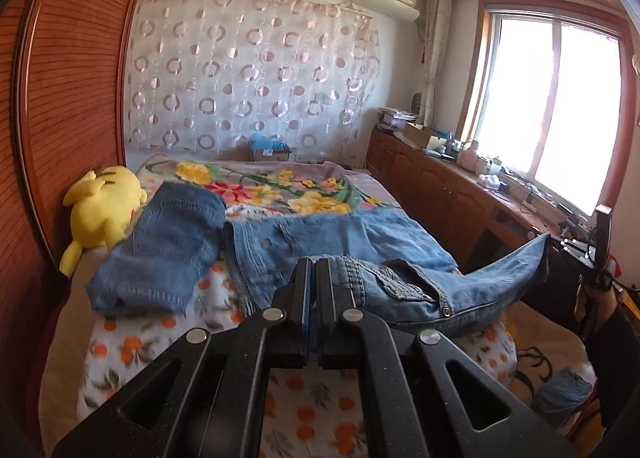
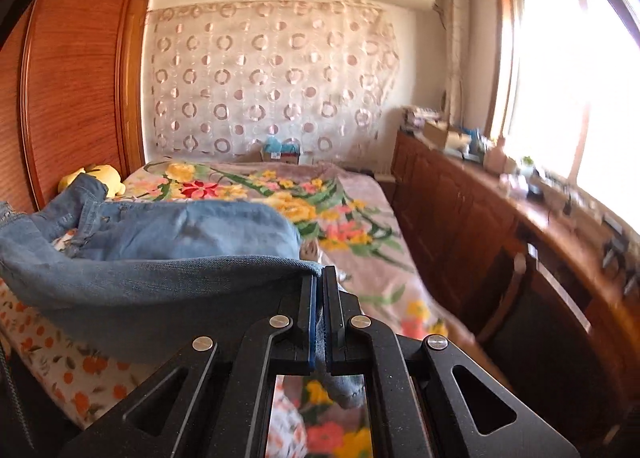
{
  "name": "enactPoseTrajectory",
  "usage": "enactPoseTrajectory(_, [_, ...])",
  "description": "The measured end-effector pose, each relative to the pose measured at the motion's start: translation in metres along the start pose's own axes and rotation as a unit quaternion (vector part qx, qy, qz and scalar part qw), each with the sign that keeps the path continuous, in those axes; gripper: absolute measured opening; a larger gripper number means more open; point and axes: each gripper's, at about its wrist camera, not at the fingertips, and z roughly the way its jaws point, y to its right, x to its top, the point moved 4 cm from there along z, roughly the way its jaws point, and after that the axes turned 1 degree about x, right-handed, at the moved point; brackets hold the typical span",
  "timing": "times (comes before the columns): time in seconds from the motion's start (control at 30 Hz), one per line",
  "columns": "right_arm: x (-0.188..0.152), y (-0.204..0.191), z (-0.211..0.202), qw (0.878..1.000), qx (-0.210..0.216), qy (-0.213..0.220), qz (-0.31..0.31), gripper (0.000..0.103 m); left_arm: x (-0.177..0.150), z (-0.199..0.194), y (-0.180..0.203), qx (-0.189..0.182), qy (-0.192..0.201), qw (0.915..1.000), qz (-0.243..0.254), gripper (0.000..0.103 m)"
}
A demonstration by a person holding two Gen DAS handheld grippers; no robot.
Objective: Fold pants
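Light blue jeans [image 1: 360, 234] lie spread across the bed, with one end lifted off it. My left gripper [image 1: 315, 263] is shut on the waistband near the metal button [image 1: 445, 311]. In the left wrist view, the denim stretches rightwards and up to my right gripper [image 1: 550, 258], held by a hand [image 1: 592, 302] beside the bed. In the right wrist view, the right gripper [image 2: 319, 278] is shut on a hemmed edge of the jeans [image 2: 160, 290], which hangs in a sagging band to the left. A bit of denim shows between its fingers [image 2: 334, 310].
A second, folded pair of jeans [image 1: 160, 254] lies at the bed's left next to a yellow plush toy [image 1: 104, 210]. A floral blanket [image 1: 280, 186] covers the far half of the bed. A wooden wardrobe [image 1: 68, 98] stands left, and a cluttered wooden sideboard [image 1: 460, 186] runs under the window at right.
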Motion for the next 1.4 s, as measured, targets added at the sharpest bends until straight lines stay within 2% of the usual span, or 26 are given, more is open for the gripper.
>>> enactPoseTrajectory(0.13, [0.035,-0.008,0.039,1.0,-0.002,0.017,-0.018,0.002,0.029,0.03,-0.01,0.006,0.01,0.9999,0.006,0.002])
enactPoseTrajectory(0.27, [0.068,-0.02,0.093,0.999,-0.012,0.019,-0.035,0.002,0.056,0.076,-0.023,0.02,0.003,0.9998,0.007,0.002])
enactPoseTrajectory(0.4, [0.084,-0.041,0.15,0.998,-0.021,0.008,-0.059,0.002,0.073,0.112,-0.041,0.03,-0.009,0.9995,-0.004,0.002])
enactPoseTrajectory(0.53, [0.096,-0.05,0.19,0.997,-0.026,-0.008,-0.073,0.002,0.083,0.153,-0.06,0.038,-0.03,0.9986,-0.018,0.002])
enactPoseTrajectory(0.63, [0.101,-0.052,0.221,0.997,-0.019,-0.036,-0.07,0.002,0.083,0.19,-0.072,0.049,-0.058,0.997,-0.016,0.002])
enactPoseTrajectory(0.77, [0.106,-0.06,0.285,0.995,-0.014,-0.073,-0.073,0.002,0.077,0.235,-0.089,0.059,-0.093,0.9936,-0.022,0.002])
enactPoseTrajectory(0.93, [0.118,-0.066,0.331,0.994,-0.007,-0.087,-0.064,0.002,0.075,0.261,-0.106,0.067,-0.107,0.9914,-0.033,0.002])
enactPoseTrajectory(1.13, [0.103,-0.066,0.389,0.988,0.02,-0.143,-0.054,0.002,0.056,0.293,-0.114,0.089,-0.148,0.9845,-0.028,0.003])
enactPoseTrajectory(1.17, [0.102,-0.066,0.396,0.988,0.023,-0.147,-0.048,0.004,0.054,0.293,-0.114,0.088,-0.147,0.9848,-0.025,0.004])
enactPoseTrajectory(1.2, [0.104,-0.064,0.4,0.988,0.026,-0.149,-0.04,0.005,0.056,0.292,-0.116,0.092,-0.145,0.9849,-0.024,0.01])
enactPoseTrajectory(1.33, [0.108,-0.045,0.396,0.988,0.031,-0.152,0.002,0.024,0.061,0.279,-0.115,0.097,-0.128,0.9869,-0.014,0.04])
enactPoseTrajectory(1.4, [0.111,-0.033,0.389,0.988,0.03,-0.147,0.023,0.03,0.066,0.27,-0.115,0.098,-0.117,0.9882,-0.009,0.046])
